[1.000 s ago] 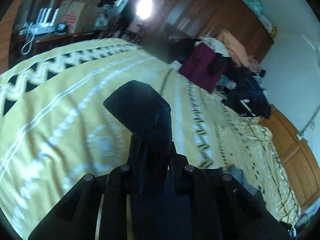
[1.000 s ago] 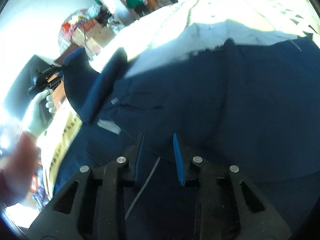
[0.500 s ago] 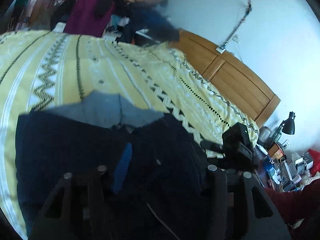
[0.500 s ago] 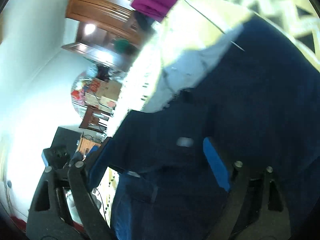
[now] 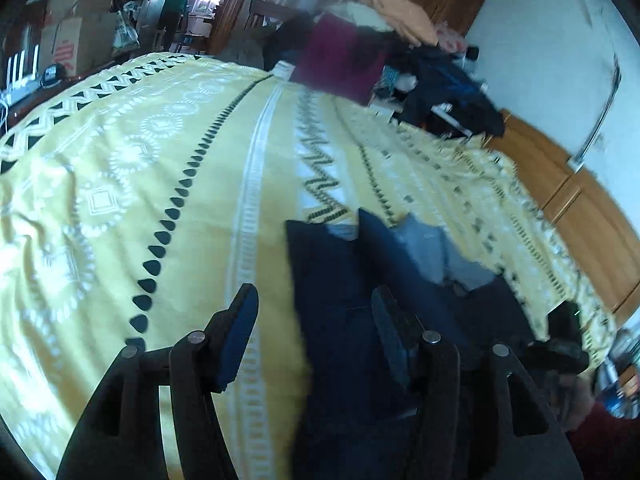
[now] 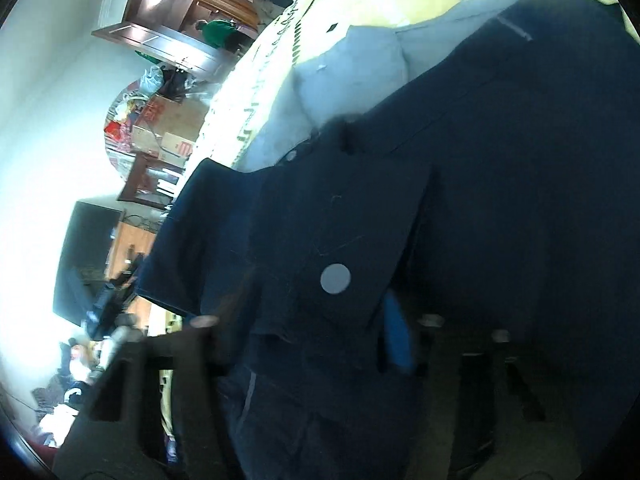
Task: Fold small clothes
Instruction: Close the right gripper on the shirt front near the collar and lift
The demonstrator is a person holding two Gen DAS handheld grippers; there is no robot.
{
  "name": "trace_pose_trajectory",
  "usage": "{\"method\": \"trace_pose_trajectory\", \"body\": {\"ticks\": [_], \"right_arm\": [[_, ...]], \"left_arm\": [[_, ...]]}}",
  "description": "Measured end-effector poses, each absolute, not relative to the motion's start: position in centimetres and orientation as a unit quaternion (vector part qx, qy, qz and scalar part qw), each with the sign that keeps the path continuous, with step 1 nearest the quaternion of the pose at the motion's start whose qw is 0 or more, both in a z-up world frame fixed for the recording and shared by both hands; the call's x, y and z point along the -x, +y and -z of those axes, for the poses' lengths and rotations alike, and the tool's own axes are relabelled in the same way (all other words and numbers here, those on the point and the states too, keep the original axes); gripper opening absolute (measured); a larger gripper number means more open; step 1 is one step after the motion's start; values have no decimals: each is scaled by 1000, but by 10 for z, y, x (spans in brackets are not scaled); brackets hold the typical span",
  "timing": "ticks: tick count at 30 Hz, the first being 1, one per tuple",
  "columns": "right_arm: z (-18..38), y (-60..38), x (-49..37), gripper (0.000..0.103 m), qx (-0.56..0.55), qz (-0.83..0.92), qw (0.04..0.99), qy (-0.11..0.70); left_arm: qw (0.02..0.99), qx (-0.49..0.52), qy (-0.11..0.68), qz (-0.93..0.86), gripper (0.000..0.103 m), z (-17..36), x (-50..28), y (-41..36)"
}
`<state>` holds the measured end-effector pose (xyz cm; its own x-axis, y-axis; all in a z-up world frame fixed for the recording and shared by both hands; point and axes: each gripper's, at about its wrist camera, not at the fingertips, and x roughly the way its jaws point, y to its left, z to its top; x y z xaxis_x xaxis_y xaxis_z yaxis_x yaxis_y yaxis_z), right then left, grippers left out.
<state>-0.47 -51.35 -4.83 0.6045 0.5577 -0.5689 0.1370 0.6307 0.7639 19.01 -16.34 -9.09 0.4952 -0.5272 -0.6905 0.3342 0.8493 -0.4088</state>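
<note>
A navy garment (image 5: 352,320) with a pale grey lining (image 5: 432,252) lies on the yellow patterned bedspread (image 5: 160,168). My left gripper (image 5: 314,332) hangs open over the garment's left edge: one finger is above the bedspread, the other above the navy cloth. In the right wrist view the navy garment (image 6: 500,184) fills most of the frame, and a folded flap carries a round grey dot (image 6: 335,278). My right gripper (image 6: 298,340) is spread wide open just above that flap, its left finger blurred. The right gripper's body (image 5: 564,340) shows at the bed's right edge.
A heap of clothes (image 5: 360,52) sits at the far end of the bed. Wooden panelling (image 5: 560,184) runs along the right wall. Cardboard boxes (image 5: 76,36) stand at the far left, and a person in green (image 5: 174,4) is in the doorway.
The left gripper was shut on a bunch of navy cloth; it has let go and opened, with the cloth now flat on the bed. The right gripper's jaws widened.
</note>
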Motion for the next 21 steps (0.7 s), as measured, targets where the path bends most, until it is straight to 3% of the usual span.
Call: {"method": "trace_pose_trajectory", "body": {"ticks": [4,9,14,21], "right_arm": [[46,-516,7,14,-420,-129,794,421],[6,-536,23,13,-389,-119,830,381],[-9,-602,52,13,-372,-61,853,362],[43,-611,47,14,-328,-33,837,436]], "left_arm": [[839,41,466,277,60,114,-205,-191],[802,-113,530,249,63,164,-201,-226],[811,-107,520,246,68,166,-194,-210],[813,-91,520,246,73,165,-192,-202]]}}
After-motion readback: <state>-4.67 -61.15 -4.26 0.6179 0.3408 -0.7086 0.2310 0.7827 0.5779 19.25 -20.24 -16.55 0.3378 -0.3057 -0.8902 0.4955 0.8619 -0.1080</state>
